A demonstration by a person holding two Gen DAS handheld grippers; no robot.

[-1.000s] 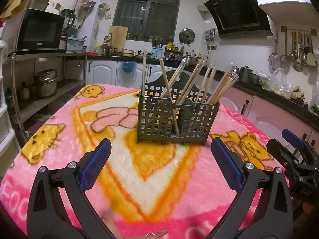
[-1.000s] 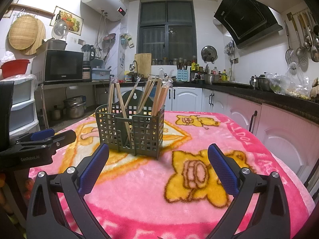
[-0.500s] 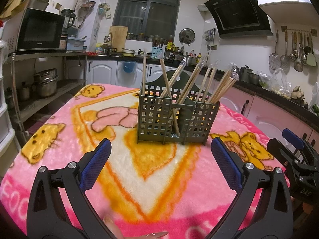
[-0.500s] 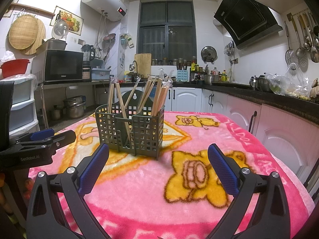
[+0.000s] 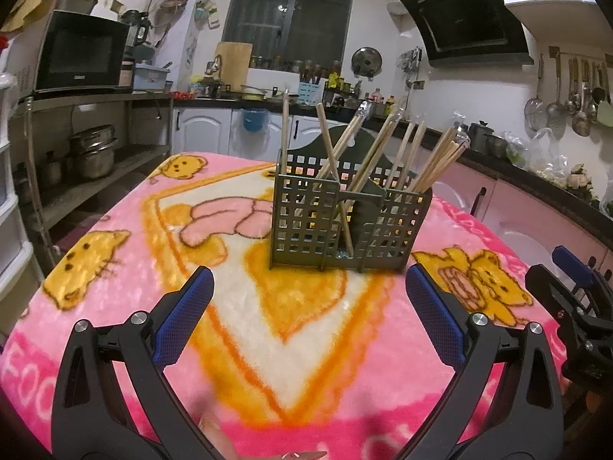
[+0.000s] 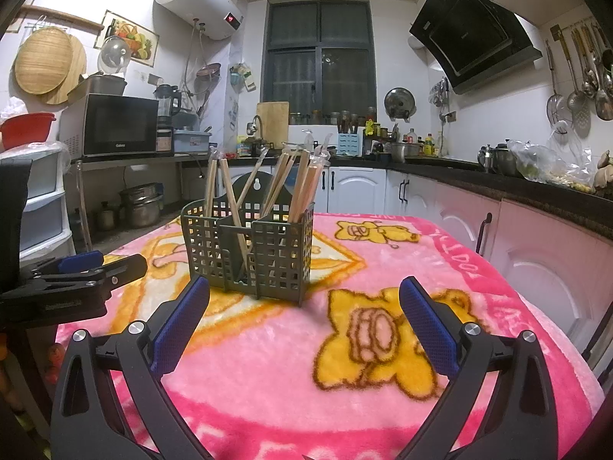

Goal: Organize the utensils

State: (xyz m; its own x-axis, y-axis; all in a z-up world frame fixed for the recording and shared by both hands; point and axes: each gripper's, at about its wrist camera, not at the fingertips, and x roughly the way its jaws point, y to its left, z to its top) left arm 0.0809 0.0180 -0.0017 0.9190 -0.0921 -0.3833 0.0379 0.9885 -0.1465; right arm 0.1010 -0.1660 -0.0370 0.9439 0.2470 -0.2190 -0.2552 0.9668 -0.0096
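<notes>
A dark green slotted utensil holder (image 5: 345, 222) stands upright on the pink cartoon blanket (image 5: 115, 237). Several wooden chopsticks (image 5: 383, 145) lean in its compartments, some with clear wrappers on their tips. My left gripper (image 5: 308, 299) is open and empty, a short way in front of the holder. The holder also shows in the right wrist view (image 6: 249, 249), with chopsticks (image 6: 302, 188) in it. My right gripper (image 6: 304, 314) is open and empty, in front of the holder and a little to its right. Each gripper shows at the edge of the other's view.
The blanket (image 6: 383, 383) covers the whole table. A kitchen counter (image 6: 498, 184) with pots and bags runs along the right. A microwave (image 6: 111, 126) sits on a metal shelf at the left, with pots (image 5: 92, 149) below. Hanging ladles (image 5: 567, 96) are on the right wall.
</notes>
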